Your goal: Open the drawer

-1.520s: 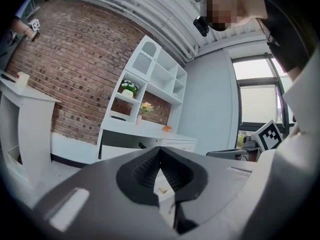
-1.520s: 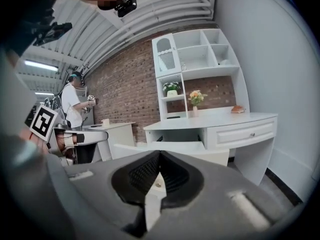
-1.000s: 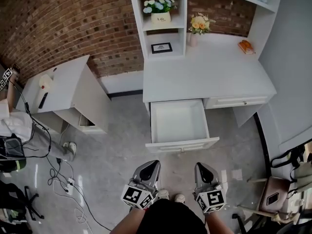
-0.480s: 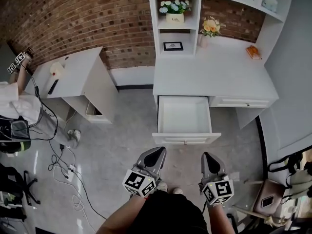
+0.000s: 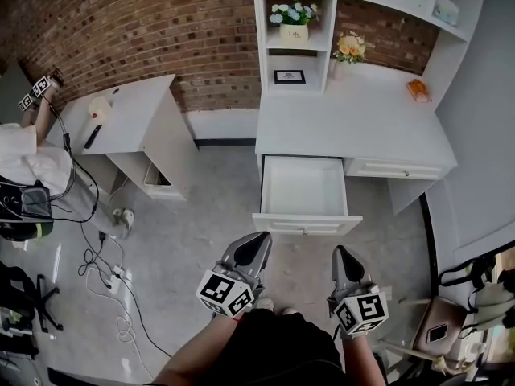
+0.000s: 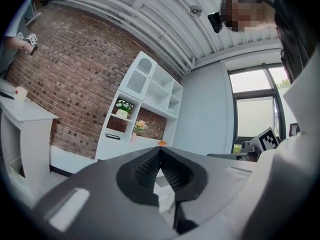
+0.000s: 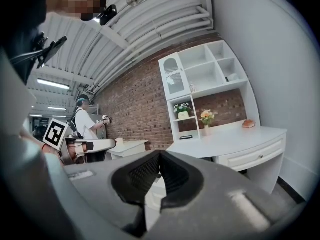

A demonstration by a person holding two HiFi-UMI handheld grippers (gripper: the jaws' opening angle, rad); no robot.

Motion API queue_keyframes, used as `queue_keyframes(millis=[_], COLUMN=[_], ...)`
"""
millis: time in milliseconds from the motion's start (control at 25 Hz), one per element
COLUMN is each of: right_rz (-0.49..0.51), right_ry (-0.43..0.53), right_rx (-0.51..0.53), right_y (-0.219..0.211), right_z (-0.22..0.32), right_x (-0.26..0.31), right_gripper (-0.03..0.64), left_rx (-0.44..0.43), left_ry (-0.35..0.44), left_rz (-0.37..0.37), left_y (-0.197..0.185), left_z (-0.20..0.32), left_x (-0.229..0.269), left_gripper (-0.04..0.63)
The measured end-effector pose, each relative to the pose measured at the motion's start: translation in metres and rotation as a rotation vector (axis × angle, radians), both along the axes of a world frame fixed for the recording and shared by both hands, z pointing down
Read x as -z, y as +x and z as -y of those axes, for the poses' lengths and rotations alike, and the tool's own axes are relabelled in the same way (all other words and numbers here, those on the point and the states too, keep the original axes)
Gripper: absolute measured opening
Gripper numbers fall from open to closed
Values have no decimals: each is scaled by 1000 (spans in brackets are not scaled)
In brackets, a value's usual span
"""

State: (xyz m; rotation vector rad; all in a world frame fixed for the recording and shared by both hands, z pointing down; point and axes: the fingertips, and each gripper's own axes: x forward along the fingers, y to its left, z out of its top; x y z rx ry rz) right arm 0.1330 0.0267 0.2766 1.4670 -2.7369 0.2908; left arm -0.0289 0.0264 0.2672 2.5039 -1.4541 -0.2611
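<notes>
The white desk [image 5: 354, 127] has its left drawer [image 5: 303, 185] pulled far out, empty inside, with the front panel [image 5: 306, 225] toward me. Its right drawer [image 5: 394, 169] is closed. My left gripper [image 5: 257, 244] hangs shut and empty over the floor, a short way in front of the drawer front and to its left. My right gripper [image 5: 344, 256] is also shut and empty, in front of the panel's right end. In the left gripper view the left gripper [image 6: 159, 149] has its jaws meeting tip to tip, as does the right gripper [image 7: 160, 153] in its own view.
A shelf unit with flower pots [image 5: 294, 22] stands on the desk's back. A low white cabinet [image 5: 129, 123] is at the left, with cables [image 5: 105, 272] on the floor beside it. A person [image 5: 24, 163] stands far left. A chair [image 5: 447, 328] is at the lower right.
Both grippers have risen a little, staying shut and empty. The head view has shifted, so the desk sits further right in the picture. The drawer stays pulled out.
</notes>
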Motion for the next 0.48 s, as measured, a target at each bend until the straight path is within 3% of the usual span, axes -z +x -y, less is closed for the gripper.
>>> queue_keyframes(millis=[480], right_rz=[-6], right_ry=[21], right_rx=[-3], right_y=[1], right_z=[-2], right_x=[19], right_gripper=[2], left_rx=[9], left_ry=[25], left_rz=[-12], left_y=[-8], left_z=[-3], left_x=[28], left_gripper=[3])
